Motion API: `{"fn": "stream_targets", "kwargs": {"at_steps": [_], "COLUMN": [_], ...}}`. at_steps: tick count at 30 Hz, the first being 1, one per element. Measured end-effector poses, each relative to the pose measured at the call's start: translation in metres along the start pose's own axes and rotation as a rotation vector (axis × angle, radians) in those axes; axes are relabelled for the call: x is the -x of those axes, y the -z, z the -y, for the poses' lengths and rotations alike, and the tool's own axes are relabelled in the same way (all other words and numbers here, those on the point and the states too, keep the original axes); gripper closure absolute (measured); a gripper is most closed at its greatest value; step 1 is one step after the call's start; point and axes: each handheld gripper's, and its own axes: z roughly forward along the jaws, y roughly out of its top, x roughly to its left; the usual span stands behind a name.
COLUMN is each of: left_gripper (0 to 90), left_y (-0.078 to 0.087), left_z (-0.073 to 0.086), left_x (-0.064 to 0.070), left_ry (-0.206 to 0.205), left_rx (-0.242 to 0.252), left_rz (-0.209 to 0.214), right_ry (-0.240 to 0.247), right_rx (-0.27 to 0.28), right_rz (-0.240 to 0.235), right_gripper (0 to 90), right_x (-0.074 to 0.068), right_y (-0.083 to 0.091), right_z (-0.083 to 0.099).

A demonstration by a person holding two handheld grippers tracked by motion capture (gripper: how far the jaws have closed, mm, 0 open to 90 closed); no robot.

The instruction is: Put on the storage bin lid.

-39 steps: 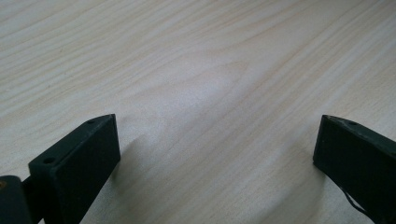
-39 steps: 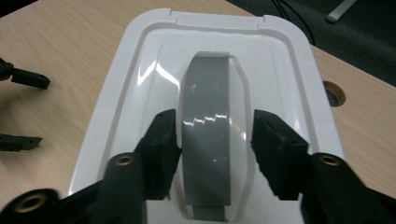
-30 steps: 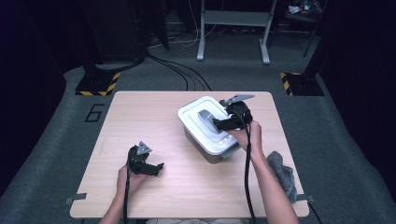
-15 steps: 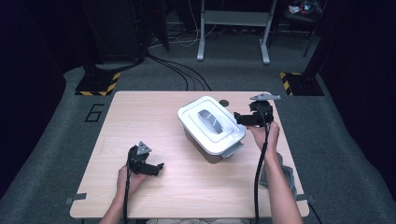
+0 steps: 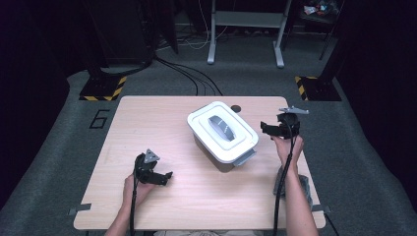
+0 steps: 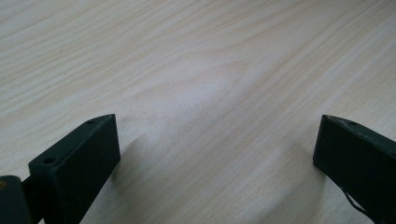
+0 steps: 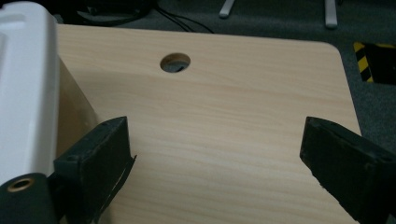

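Observation:
A white plastic box [image 5: 222, 131] with a grey handle [image 5: 221, 127] on its lid stands in the middle of the wooden table [image 5: 147, 128], lid on. My right gripper [image 5: 265, 130] is held just right of the box, jaws pointing toward it, open and empty. In the right gripper view the box wall [image 7: 23, 84] rises at the left, beside my right gripper [image 7: 215, 144]. My left gripper [image 5: 166, 179] rests low on the table's front left, well away from the box. In its own view my left gripper [image 6: 217, 140] is spread wide over bare wood.
A grey latch [image 5: 244, 158] sticks out at the box's near corner. A crumpled grey cloth [image 5: 306, 186] lies by the right forearm at the table's right edge. A round cable hole [image 7: 175, 62] sits behind the box. Dark floor with stands surrounds the table.
My right gripper has left the top of the box lid and moved right to the box's side. The left gripper has stayed put.

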Motion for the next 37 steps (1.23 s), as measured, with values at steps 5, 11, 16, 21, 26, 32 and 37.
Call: {"fn": "stream_targets", "kwargs": {"at_steps": [5, 11, 16, 21, 26, 32, 37], "left_gripper": [0.2, 0.2, 0.2, 0.2, 0.2, 0.2, 0.2], "left_y": [0.0, 0.0, 0.0, 0.0, 0.0, 0.0, 0.0], "left_z": [0.0, 0.0, 0.0, 0.0, 0.0, 0.0, 0.0], "left_x": [0.0, 0.0, 0.0, 0.0, 0.0, 0.0, 0.0], "left_ry": [-0.001, -0.003, -0.002, -0.003, -0.002, -0.003, -0.002], "left_rx": [0.001, 0.002, 0.003, 0.003, 0.004, 0.004, 0.004], "left_rz": [-0.001, -0.004, -0.005, -0.005, -0.005, -0.005, -0.005], "right_ry": [-0.026, -0.058, -0.069, -0.081, -0.066, -0.039, -0.043], "right_rx": [-0.06, -0.132, -0.172, -0.21, -0.203, -0.164, -0.159], "right_rz": [0.01, 0.01, 0.022, 0.034, 0.064, 0.131, 0.136], "right_gripper": [7.1, 6.0, 6.2, 5.2, 3.8, 0.8, 0.0], "right_x": [0.006, 0.005, 0.001, 0.0, -0.002, -0.007, -0.007], "right_y": [-0.019, -0.043, -0.059, -0.071, -0.077, -0.08, -0.081], "right_z": [0.016, 0.034, 0.047, 0.057, 0.062, 0.069, 0.07]}}
